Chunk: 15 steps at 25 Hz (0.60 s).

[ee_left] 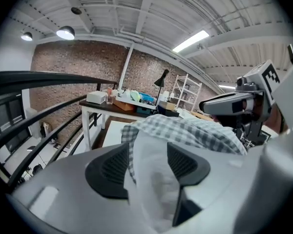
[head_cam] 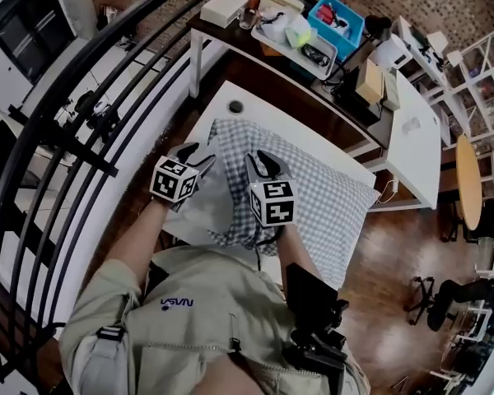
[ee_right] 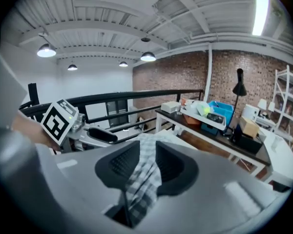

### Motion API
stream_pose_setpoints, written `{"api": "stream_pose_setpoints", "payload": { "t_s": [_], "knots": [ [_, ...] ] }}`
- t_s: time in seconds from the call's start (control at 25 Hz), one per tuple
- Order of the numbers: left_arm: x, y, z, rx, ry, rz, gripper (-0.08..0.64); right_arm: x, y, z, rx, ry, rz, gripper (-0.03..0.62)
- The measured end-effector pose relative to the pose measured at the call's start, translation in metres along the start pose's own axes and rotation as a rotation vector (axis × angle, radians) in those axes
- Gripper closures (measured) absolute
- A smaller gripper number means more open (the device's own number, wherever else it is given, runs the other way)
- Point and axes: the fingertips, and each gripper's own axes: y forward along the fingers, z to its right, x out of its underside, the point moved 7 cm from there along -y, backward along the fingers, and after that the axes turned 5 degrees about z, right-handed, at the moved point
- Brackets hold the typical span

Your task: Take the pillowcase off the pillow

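Note:
A pillow in a blue-and-white checked pillowcase (head_cam: pixel 317 196) lies on a small white table (head_cam: pixel 259 105). At its near left end the bare white pillow (head_cam: pixel 199 208) sticks out of the case. My left gripper (head_cam: pixel 199 156) is at that end; its jaws stand apart with the white pillow (ee_left: pixel 156 179) loose between them and the checked pillowcase (ee_left: pixel 195 133) beyond. My right gripper (head_cam: pixel 263 164) sits just to the right, over the case's open edge. A fold of checked pillowcase (ee_right: pixel 144 179) runs between its fairly close jaws, and the pads do not seem to press on it.
A black curved railing (head_cam: pixel 82 113) runs along the left. Behind the table stands a dark desk with a grey tray (head_cam: pixel 300 39) and a blue bin (head_cam: pixel 339 19). A white desk (head_cam: pixel 416 130) and a round wooden table (head_cam: pixel 469 179) are at the right.

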Motion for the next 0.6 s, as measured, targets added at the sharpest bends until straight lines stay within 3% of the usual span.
{"api": "stream_pose_setpoints", "payload": {
  "t_s": [0.12,0.28,0.44,0.6],
  "knots": [
    [0.005,0.024,-0.006,0.098,-0.019,-0.055,0.291,-0.003,0.025,0.004,0.018,-0.043,-0.079,0.473],
    [0.008,0.050,-0.001,0.238,-0.069,-0.087,0.297,0.008,0.062,0.017,0.051,-0.104,-0.229,0.445],
    [0.007,0.049,0.002,0.281,-0.083,-0.087,0.418,0.019,0.083,0.017,0.083,-0.175,-0.311,0.449],
    [-0.001,0.028,0.011,0.250,-0.015,-0.031,0.520,0.007,0.078,0.016,0.166,-0.223,-0.243,0.580]
  ]
}}
